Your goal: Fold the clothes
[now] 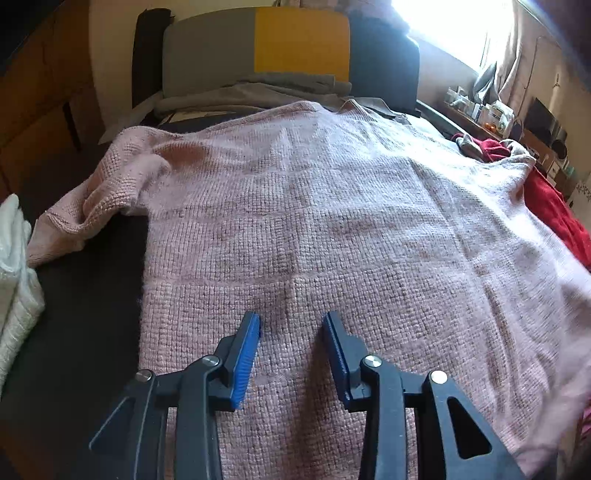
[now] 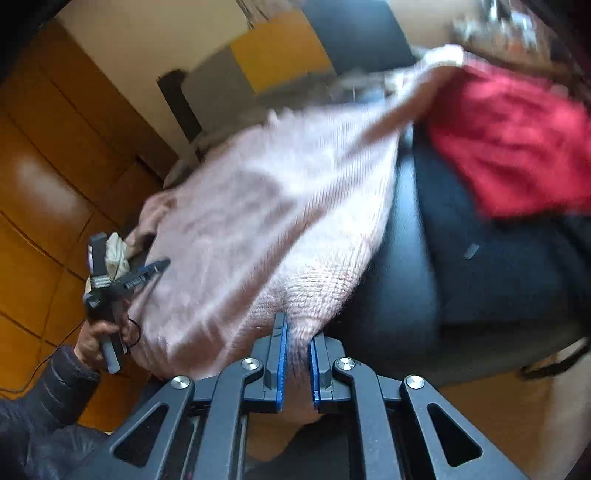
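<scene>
— One pink knit sweater point(image 1: 332, 221) covers most of the dark bed surface point(image 1: 81, 295), laid flat, with a sleeve point(image 1: 74, 221) bunched up and trailing off its left side.

— And where does the left gripper point(image 1: 291, 317) stand?

— Low over the sweater's near part, its blue-padded fingers point(image 1: 247, 354) spread apart with bare knit showing between them. Nothing is held there.

— What about the right gripper point(image 2: 295, 332)?

— The right wrist view is blurred, yet it shows the sweater's near edge point(image 2: 295, 306) running between the two blue pads, which sit close together with pink fabric pinched in the narrow gap. That corner looks lifted off the dark surface point(image 2: 461, 277).

— Can the other tool be seen from there?

— Yes, far left, the left gripper point(image 2: 147, 271) is held in the person's hand point(image 2: 96, 339), a dark sleeve of a jacket point(image 2: 44, 398) behind it.

— What lies around the sweater?

— Red fabric point(image 1: 546, 199) sits just beside its right edge, and grey folded cloth point(image 1: 258, 92) rests beyond its far end against a grey and yellow headboard point(image 1: 258, 44). White knit fabric point(image 1: 14, 258) sits at the left border. Shelves of small items point(image 1: 498, 118) run under a bright window point(image 1: 450, 26), and wooden panels point(image 2: 55, 166) fill the left of the right wrist view.
</scene>
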Demonstrator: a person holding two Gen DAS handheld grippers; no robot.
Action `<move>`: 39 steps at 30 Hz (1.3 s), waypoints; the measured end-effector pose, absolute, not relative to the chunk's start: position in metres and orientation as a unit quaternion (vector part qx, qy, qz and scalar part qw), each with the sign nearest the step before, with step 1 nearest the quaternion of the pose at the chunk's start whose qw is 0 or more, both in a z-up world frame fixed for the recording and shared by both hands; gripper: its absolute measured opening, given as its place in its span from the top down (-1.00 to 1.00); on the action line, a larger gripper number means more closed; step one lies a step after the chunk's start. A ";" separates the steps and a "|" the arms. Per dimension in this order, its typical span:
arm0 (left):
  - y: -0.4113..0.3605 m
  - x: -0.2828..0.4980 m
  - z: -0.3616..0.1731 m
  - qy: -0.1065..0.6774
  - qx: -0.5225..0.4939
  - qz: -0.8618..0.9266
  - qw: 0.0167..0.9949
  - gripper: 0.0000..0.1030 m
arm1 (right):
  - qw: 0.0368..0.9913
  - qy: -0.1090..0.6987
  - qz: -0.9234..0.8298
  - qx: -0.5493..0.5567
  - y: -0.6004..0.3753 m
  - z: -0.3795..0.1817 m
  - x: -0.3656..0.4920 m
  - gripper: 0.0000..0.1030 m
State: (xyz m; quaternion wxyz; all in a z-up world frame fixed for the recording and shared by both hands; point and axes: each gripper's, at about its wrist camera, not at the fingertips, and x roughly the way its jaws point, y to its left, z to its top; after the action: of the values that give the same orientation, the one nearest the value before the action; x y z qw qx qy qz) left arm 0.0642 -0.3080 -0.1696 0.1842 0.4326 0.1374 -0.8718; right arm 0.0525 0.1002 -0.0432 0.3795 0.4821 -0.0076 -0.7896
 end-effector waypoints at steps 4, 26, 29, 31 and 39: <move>-0.312 0.066 -0.170 0.147 0.429 -0.873 0.179 0.29 | 0.347 0.022 -0.771 0.534 0.117 -0.053 0.052 0.84; -0.300 0.087 -0.170 0.135 0.400 -0.887 0.185 0.26 | 0.334 0.067 -0.803 0.489 0.015 -0.086 0.025 0.16; -0.299 0.091 -0.171 0.142 0.397 -0.886 0.191 0.24 | 0.326 0.091 -0.810 0.479 0.019 -0.098 0.026 0.17; -0.299 0.092 -0.172 0.145 0.396 -0.885 0.197 0.24 | 0.328 0.107 -0.815 0.465 0.022 -0.101 0.029 0.17; -0.293 0.069 -0.155 0.142 0.410 -0.875 0.216 0.25 | 0.371 0.095 -0.806 0.451 0.018 -0.107 0.028 0.07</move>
State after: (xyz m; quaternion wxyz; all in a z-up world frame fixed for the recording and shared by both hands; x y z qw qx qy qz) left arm 0.0692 -0.2926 -0.1555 0.2161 0.4098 0.1420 -0.8748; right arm 0.0282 0.0176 -0.1069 0.3709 0.4515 0.0955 -0.8059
